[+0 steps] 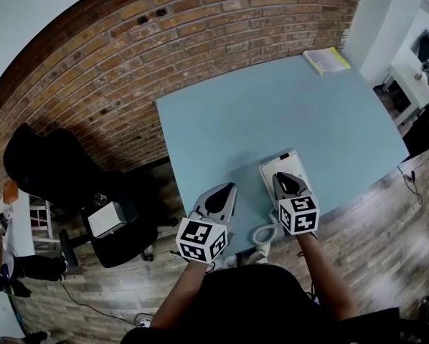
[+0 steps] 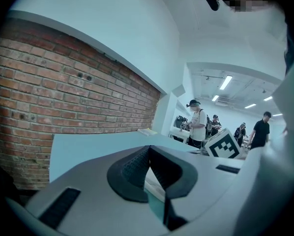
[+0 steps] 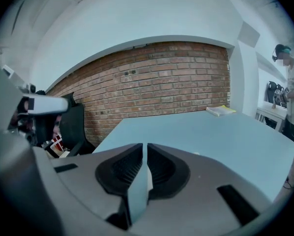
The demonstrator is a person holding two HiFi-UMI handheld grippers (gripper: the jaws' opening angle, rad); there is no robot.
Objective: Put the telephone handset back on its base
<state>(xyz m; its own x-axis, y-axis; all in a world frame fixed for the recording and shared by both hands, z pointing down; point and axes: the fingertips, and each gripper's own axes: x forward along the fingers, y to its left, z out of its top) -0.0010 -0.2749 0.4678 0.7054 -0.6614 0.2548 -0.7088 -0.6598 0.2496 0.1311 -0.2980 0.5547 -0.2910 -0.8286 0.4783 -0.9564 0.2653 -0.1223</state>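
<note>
R gripper (image 1: 285,179) over phone base (image 1: 277,165), jaws almost shut, empty.
Only a thin slit betw. its jaws, nothing in them. L gripper (image 1: 225,190), just left of the base, is shut and empty too. Curly cord (image 1: 263,233) hangs in front of the base, off the table (image 1: 272,106) edge. Handset is hidden under R gripper: can't tell if it's back on the base; prob. done or nearly.

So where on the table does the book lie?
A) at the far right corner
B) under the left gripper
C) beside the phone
A: the book lies at the far right corner of the table, well away from the phone at the near edge.
</note>
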